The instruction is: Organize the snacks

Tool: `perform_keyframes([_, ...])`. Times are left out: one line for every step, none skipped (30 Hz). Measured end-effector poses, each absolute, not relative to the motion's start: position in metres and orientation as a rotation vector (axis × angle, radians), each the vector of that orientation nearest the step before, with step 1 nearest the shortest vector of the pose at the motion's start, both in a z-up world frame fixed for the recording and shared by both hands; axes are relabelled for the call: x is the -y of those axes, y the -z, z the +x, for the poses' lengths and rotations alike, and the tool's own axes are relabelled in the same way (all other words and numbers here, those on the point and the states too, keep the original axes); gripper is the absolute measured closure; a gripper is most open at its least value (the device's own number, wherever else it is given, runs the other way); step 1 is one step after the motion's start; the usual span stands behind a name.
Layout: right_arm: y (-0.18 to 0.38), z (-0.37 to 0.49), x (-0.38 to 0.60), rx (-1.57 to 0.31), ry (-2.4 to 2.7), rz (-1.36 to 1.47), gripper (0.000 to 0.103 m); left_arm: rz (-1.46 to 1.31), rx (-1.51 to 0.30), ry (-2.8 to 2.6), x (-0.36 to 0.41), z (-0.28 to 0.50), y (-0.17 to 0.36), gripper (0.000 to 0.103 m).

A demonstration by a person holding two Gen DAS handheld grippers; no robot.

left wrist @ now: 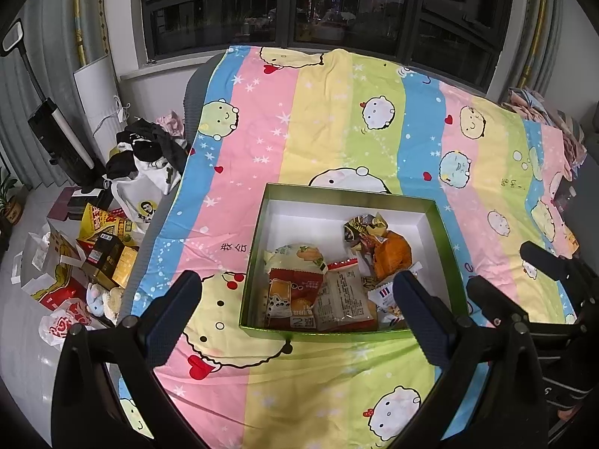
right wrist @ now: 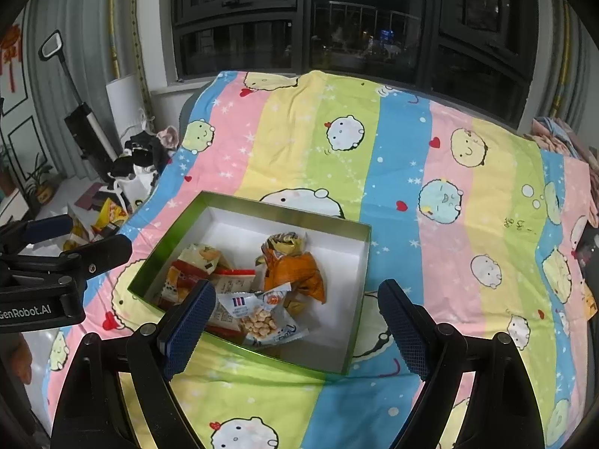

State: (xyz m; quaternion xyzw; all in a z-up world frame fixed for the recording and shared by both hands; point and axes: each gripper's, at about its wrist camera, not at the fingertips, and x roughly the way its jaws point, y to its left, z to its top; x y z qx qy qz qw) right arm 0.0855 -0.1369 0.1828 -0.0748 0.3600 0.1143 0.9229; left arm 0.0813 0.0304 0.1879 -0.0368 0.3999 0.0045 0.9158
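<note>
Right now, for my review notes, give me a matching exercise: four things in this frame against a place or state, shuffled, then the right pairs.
Things
1. green box
2. orange packet
3. right gripper
4. pile of bags and cartons

Places or states
A. on the floor beside the bed
B. lidless on the striped bedsheet
C. open, holding nothing
D. inside the box, towards its middle

Pairs: 1-B, 2-D, 3-C, 4-A
</note>
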Motion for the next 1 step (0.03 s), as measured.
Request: perform_keyframes([-0.1826,0.0862,0.1363,-0.740,-0.238,-0.153,0.015,-0.077,-0.826,-0.009,-0.0301,0.0820,-0.1875,0.001])
